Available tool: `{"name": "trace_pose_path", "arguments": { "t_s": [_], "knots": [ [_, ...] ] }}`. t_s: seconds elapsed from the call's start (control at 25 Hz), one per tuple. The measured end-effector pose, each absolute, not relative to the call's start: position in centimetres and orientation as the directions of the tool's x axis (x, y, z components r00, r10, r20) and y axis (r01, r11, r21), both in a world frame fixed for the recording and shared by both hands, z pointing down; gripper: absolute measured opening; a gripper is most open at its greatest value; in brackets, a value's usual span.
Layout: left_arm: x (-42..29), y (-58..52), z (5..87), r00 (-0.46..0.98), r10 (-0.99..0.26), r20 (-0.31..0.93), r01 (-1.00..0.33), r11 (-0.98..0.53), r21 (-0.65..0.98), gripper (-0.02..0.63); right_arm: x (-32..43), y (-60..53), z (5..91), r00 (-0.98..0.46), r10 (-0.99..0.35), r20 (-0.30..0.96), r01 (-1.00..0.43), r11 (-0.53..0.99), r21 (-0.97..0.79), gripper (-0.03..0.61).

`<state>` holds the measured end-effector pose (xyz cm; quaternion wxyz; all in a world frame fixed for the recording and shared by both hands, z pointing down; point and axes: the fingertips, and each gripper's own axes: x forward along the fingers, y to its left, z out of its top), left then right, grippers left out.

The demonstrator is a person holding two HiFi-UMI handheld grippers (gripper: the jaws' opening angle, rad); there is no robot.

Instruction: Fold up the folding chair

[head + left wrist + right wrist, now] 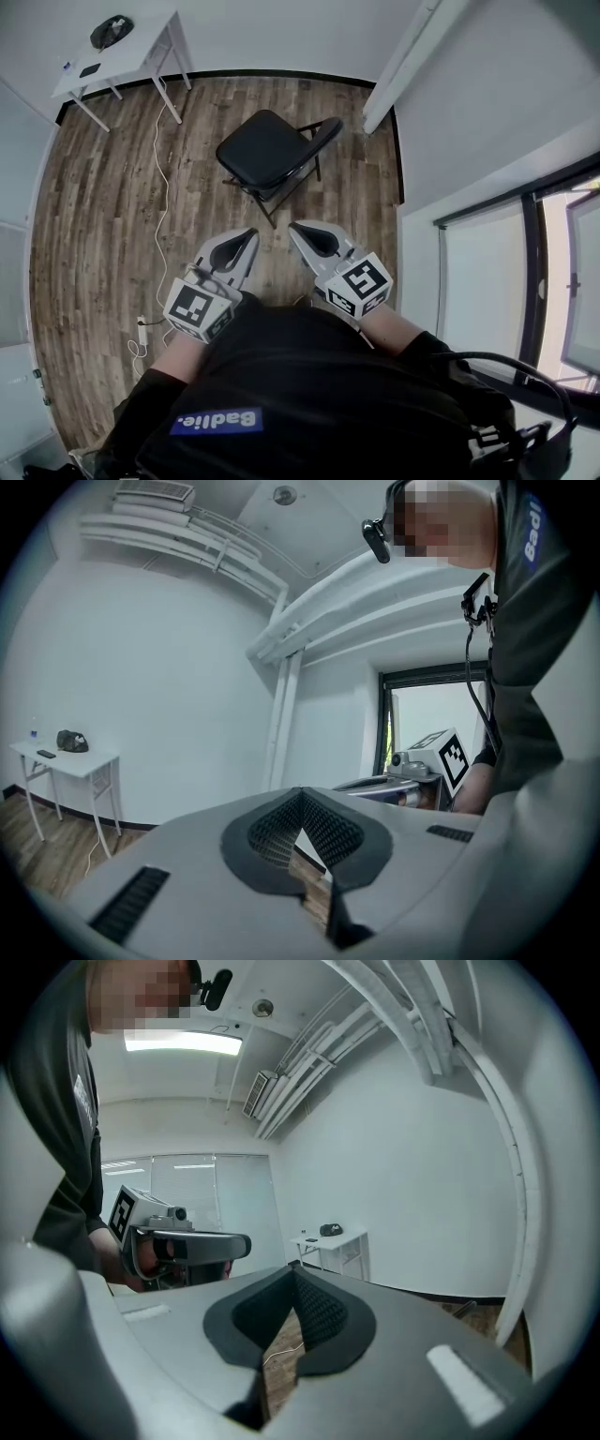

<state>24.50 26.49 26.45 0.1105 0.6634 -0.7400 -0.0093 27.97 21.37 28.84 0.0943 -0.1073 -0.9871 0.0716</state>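
As the head view looks steeply down, the folding chair (272, 155) stands unfolded on the wood floor (103, 206), its black seat flat, close to the far wall. The left gripper (247, 234) and the right gripper (296, 228) are held side by side near the person's body. Their tips point toward the chair and are well apart from it. A white table (122, 58) stands in the far left corner with a dark object (111, 31) on it. A white cable (161, 178) trails over the floor left of the chair.

Left gripper view: the jaws meet at the tip, closed on nothing. Floor shows through the gap behind the tip. The right gripper and its marker cube are at right, and the table is far left against the wall.

Right gripper view: the jaws are closed tip to tip and empty. The left gripper is at left, in the person's hand, and the table stands beyond by the far wall.
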Motion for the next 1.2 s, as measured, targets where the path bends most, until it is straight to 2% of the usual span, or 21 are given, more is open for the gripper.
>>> {"name": "trace_pose_path", "arguments": {
  "t_s": [0.28, 0.88, 1.2],
  "knots": [
    [20.8, 25.0, 26.8, -0.095, -0.987, 0.128, -0.978, 0.116, 0.171, 0.003, 24.9, 18.8, 30.1, -0.963, 0.189, 0.194, 0.16, 0.975, -0.157, 0.002],
    [4.1, 20.8, 27.8, 0.095, -0.991, 0.097, -0.973, -0.072, 0.218, 0.003, 9.0, 15.5, 30.3, -0.966, -0.001, 0.259, -0.041, 0.988, -0.15, 0.003],
    [0.3, 17.5, 29.1, 0.159, -0.981, 0.114, -0.964, -0.13, 0.232, 0.003, 6.3, 12.0, 31.6, -0.956, -0.076, 0.285, -0.131, 0.975, -0.179, 0.003]
  ]
}}
